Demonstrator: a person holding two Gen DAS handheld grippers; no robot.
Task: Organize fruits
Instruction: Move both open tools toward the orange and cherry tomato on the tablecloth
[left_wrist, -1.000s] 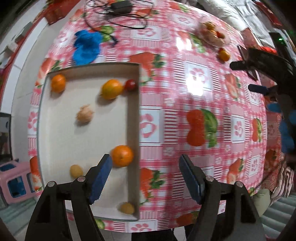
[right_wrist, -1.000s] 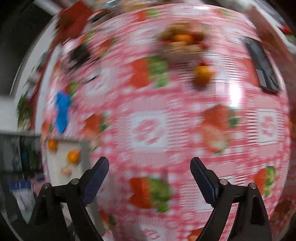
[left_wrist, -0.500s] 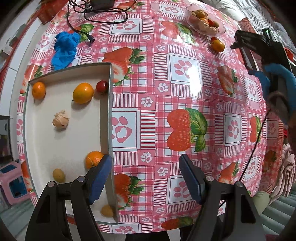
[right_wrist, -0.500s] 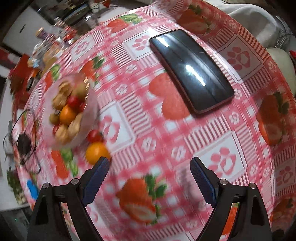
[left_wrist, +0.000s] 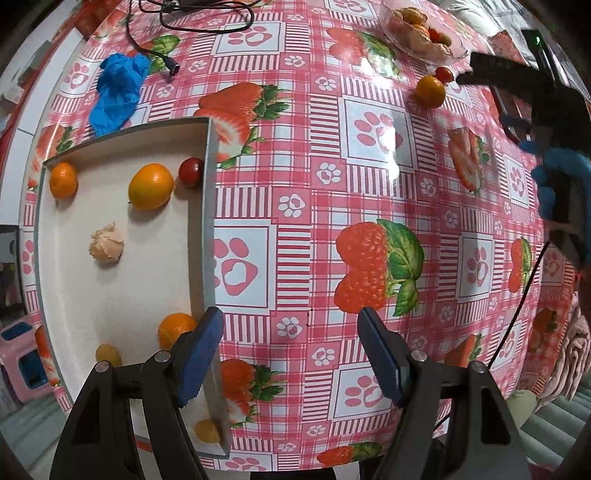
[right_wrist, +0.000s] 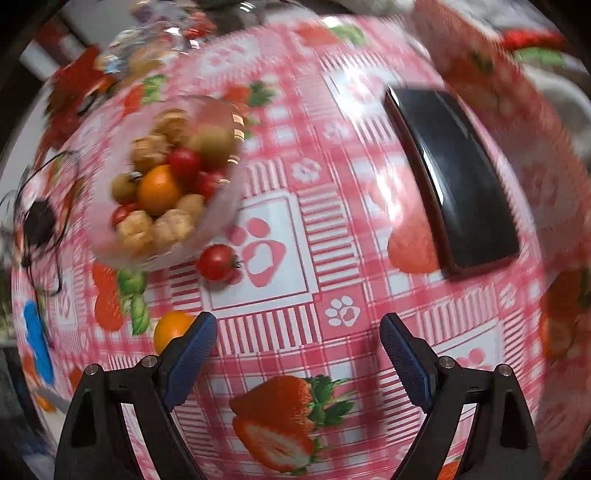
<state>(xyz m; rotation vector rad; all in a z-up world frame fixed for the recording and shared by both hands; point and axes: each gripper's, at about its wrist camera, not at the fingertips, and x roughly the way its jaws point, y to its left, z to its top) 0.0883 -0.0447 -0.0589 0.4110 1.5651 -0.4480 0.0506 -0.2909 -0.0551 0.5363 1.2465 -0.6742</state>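
A white tray (left_wrist: 207, 240) lies on the left of the strawberry-print table and holds oranges, a red tomato (left_wrist: 191, 171), a pale walnut and small yellow fruits. My left gripper (left_wrist: 290, 354) hangs open over the tray's right wall and bare cloth, empty. A clear bowl (right_wrist: 221, 221) heaped with mixed fruit sits at the far right, also seen as bowl (left_wrist: 421, 27). Beside it lie a loose tomato (right_wrist: 217, 262) and an orange (right_wrist: 171, 328). My right gripper (right_wrist: 297, 354) stands open and empty just right of that orange.
A black phone (right_wrist: 454, 177) lies right of the bowl. A crumpled blue glove (left_wrist: 118, 92) and black cables (left_wrist: 192, 14) sit at the table's far side. A blue-gloved hand (left_wrist: 554, 177) holds the right gripper. The table edge runs close below my left gripper.
The left view has slid right, so the tray sits further left. The right gripper has swung across the table toward the bowl; the bowl, loose tomato and orange now lie closer.
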